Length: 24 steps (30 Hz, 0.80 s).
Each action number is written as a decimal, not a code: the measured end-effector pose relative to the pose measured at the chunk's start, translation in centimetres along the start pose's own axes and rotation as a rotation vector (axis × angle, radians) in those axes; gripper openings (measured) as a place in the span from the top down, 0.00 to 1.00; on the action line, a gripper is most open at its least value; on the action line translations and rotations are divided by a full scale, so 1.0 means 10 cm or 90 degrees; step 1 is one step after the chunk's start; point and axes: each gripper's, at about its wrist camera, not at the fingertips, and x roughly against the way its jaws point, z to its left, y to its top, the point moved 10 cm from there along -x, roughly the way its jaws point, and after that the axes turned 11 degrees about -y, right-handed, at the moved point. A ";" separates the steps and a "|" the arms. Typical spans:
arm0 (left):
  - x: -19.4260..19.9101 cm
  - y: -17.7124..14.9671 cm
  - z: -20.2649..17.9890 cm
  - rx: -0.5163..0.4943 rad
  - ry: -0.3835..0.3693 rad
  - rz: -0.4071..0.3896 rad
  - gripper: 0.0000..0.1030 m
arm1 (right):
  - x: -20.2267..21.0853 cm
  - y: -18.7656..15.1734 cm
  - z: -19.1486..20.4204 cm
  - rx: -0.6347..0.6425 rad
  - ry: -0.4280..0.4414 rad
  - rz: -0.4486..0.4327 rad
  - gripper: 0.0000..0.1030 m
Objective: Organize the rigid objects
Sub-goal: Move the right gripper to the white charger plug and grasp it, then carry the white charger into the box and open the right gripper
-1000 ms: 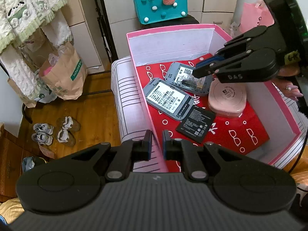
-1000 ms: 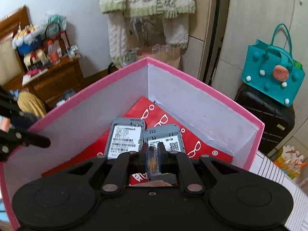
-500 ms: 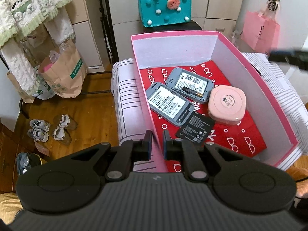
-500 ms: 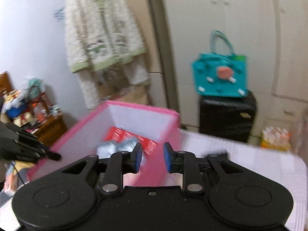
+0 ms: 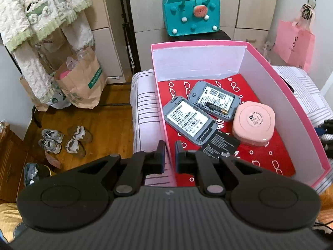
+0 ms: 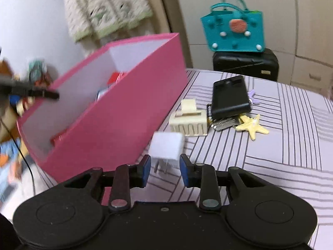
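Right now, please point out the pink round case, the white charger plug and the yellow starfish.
pink round case (image 5: 253,123), left wrist view, on its top lid.
white charger plug (image 6: 166,145), right wrist view, on its white body.
yellow starfish (image 6: 252,126), right wrist view, on its centre.

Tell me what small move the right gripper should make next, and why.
Probably ease the right gripper forward and close on the white cube-shaped plug adapter. Its jaws are open with the adapter just ahead of the gap, beside the pink cardboard box, on the striped bedcover.
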 end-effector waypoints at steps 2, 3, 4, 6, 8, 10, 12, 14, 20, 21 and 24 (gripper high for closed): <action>-0.01 0.00 0.00 0.005 0.001 -0.004 0.92 | -0.06 -0.06 0.07 0.023 -0.007 0.005 0.56; -0.01 0.00 0.01 0.008 0.002 -0.004 0.93 | -0.09 -0.09 0.07 0.028 -0.014 0.006 0.55; -0.01 0.01 0.01 0.010 0.004 -0.004 0.93 | -0.12 -0.11 0.08 0.031 -0.028 0.001 0.55; -0.01 0.01 0.00 0.007 0.010 -0.004 0.93 | -0.17 -0.11 0.11 0.038 -0.047 -0.016 0.49; -0.02 0.02 -0.01 0.002 0.016 -0.002 0.93 | -0.21 -0.08 0.11 0.026 -0.044 -0.026 0.43; -0.02 0.02 -0.02 -0.006 0.025 0.000 0.93 | -0.27 -0.03 0.08 0.023 -0.062 -0.037 0.41; -0.03 0.03 -0.03 -0.012 0.028 0.001 0.93 | -0.32 0.01 0.06 0.027 -0.076 -0.048 0.36; -0.03 0.03 -0.02 -0.015 0.028 0.000 0.93 | -0.34 0.03 0.03 0.027 -0.084 -0.060 0.37; -0.04 0.02 -0.02 -0.016 0.023 0.000 0.93 | -0.24 0.01 -0.05 -0.016 -0.072 -0.071 0.52; -0.04 0.02 -0.01 -0.016 0.021 -0.001 0.93 | -0.22 0.00 -0.05 -0.032 -0.058 -0.070 0.52; -0.02 0.03 0.00 -0.014 0.007 0.005 0.93 | -0.25 -0.03 -0.04 -0.051 -0.050 -0.063 0.52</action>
